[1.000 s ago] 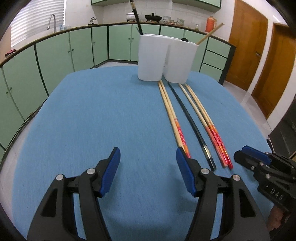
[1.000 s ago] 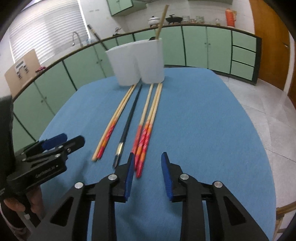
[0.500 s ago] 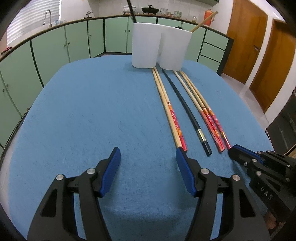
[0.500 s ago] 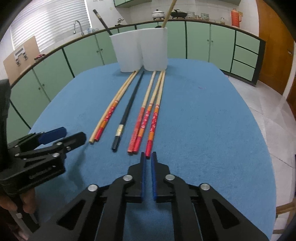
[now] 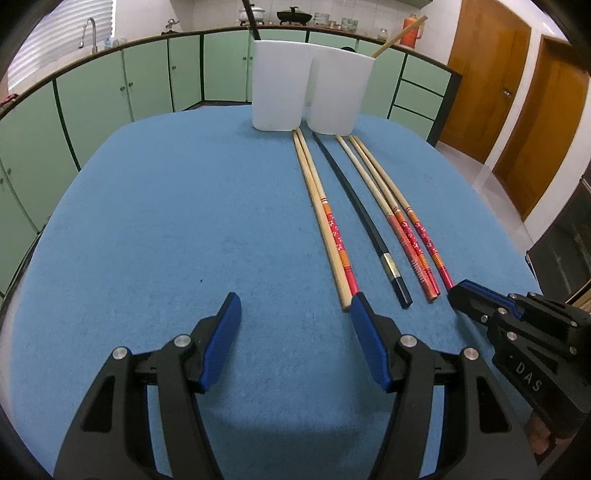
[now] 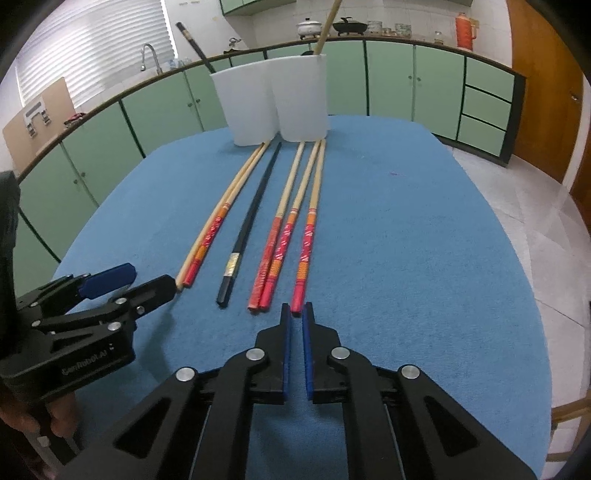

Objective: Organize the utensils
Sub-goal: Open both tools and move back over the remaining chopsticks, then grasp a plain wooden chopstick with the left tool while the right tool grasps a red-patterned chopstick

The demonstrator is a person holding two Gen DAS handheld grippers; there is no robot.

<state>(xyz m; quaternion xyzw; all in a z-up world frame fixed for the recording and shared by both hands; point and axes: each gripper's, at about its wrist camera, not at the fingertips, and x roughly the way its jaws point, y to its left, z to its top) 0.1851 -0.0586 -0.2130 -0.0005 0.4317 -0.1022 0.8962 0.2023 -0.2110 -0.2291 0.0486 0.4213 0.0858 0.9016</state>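
Your left gripper (image 5: 295, 310) hovers over the blue surface (image 5: 166, 221) with its jaws spread and nothing between them; its right pad sits just beside the near end of the left bamboo pair (image 5: 325, 225). Your right gripper (image 6: 295, 314) has its jaws pressed together and grips nothing; their tips sit just short of the red end of the rightmost chopstick (image 6: 308, 229). Six chopsticks lie side by side on the surface, red or butt ends toward you: the left bamboo pair, one black chopstick (image 5: 364, 221), then three red-handled ones (image 5: 402, 221). Their thin tips reach the base of the white two-compartment holder (image 5: 310, 96) at the far edge. The holder's left compartment holds a black chopstick (image 6: 195, 46), its right compartment a bamboo one (image 6: 327, 26)
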